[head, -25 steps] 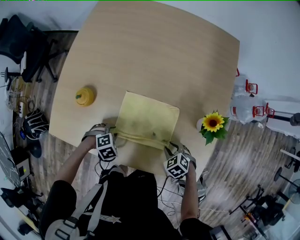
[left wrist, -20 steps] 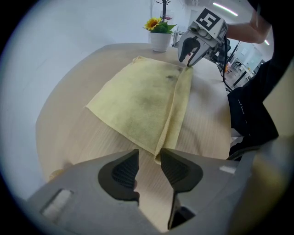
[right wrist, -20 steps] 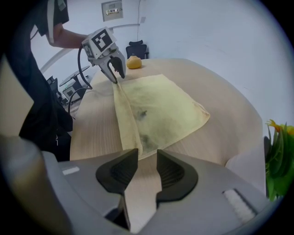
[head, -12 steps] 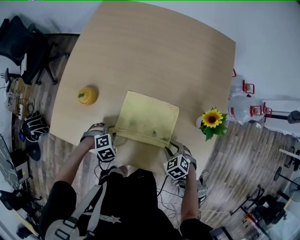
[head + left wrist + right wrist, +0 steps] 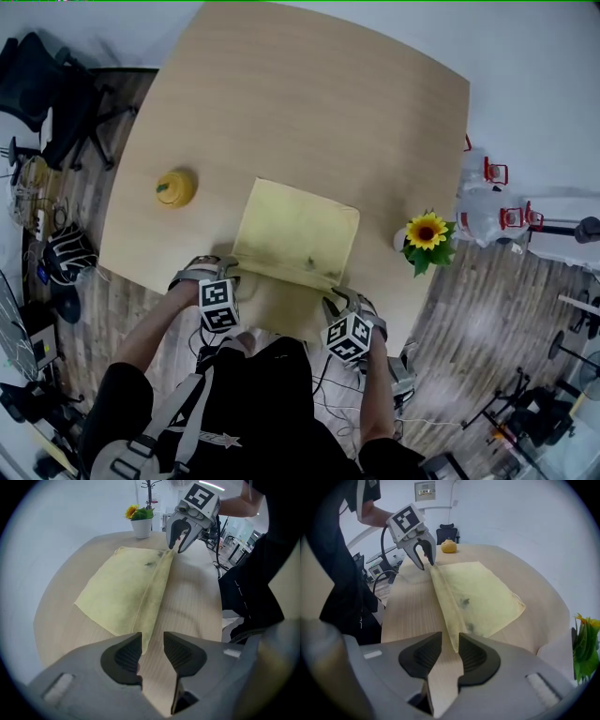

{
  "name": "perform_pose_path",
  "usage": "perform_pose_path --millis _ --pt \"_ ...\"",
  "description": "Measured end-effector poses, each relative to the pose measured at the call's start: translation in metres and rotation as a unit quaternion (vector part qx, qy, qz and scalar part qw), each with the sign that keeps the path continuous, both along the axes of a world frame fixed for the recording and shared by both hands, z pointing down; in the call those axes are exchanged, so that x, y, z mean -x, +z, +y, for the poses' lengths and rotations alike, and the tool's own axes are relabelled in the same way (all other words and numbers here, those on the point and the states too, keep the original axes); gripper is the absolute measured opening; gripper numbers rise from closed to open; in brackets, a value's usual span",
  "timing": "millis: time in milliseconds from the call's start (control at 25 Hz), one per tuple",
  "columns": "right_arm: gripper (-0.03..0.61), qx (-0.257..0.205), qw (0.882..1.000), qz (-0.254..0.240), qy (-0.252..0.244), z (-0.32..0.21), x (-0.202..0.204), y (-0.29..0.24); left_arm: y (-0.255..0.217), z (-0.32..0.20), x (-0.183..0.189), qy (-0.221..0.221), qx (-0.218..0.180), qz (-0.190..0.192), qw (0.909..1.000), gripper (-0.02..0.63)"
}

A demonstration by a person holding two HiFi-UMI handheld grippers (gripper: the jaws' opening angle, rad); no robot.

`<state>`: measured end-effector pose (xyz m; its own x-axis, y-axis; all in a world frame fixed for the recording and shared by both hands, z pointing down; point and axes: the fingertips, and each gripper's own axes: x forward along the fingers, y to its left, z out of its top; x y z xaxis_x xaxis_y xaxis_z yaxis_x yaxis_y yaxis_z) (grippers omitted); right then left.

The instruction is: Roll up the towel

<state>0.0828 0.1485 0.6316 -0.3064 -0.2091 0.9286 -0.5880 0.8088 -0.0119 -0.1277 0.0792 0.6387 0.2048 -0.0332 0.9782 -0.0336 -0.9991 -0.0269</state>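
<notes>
Yellow towel (image 5: 296, 234) flat on tabletop (image 5: 309, 103), lower centre of head view; narrow fold along its bottom edge.

Left tool (image 5: 152, 641): released, jaws apart, towel corner at gap, unpinched.

Right tool (image 5: 450, 641): jaws just been closing, not clamped; corner tip between them, ungripped.

Risk: uneven pinch at two ends, so roll skews or loosens. Thin fold may slip free and unroll.

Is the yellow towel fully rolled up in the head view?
No: the towel lies mostly flat on the table, with only its near edge folded over.
</notes>
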Motion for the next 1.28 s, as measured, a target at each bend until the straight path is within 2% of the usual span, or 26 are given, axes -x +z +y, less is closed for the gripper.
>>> perform_pose_path --millis 120,240,400,520,640,840,1080,1280 --pt "0.117 -0.001 1.0 0.004 0.002 0.001 -0.001 0.006 0.005 0.001 0.0 -0.001 0.001 0.0 1.0 0.142" --pt "0.103 -0.002 1.0 0.008 0.005 -0.001 -0.003 0.01 0.009 -0.006 0.0 -0.001 -0.009 -0.004 0.9999 0.086" --pt "0.074 -0.003 1.0 0.017 -0.001 -0.001 -0.006 0.016 0.013 -0.01 -0.002 0.005 -0.013 -0.008 0.9999 0.074" --pt "0.057 -0.006 1.0 0.023 -0.005 -0.002 -0.006 0.018 0.013 -0.011 -0.003 0.014 -0.018 -0.012 0.9997 0.037" --pt "0.024 -0.01 1.0 0.026 -0.008 -0.002 -0.006 0.019 0.013 -0.01 -0.001 0.016 -0.022 -0.014 0.9995 0.029" --pt "0.018 -0.006 1.0 0.025 -0.013 0.006 -0.005 0.018 0.013 -0.001 0.003 0.019 -0.015 -0.015 0.9996 0.025" --pt "0.017 0.019 0.999 0.015 -0.027 0.036 0.003 0.017 0.012 0.028 0.017 0.029 0.005 -0.022 0.9993 0.025" --pt "0.017 0.102 0.993 -0.016 -0.05 0.079 0.015 0.015 0.01 0.065 0.029 0.042 0.062 -0.034 0.9966 0.025"
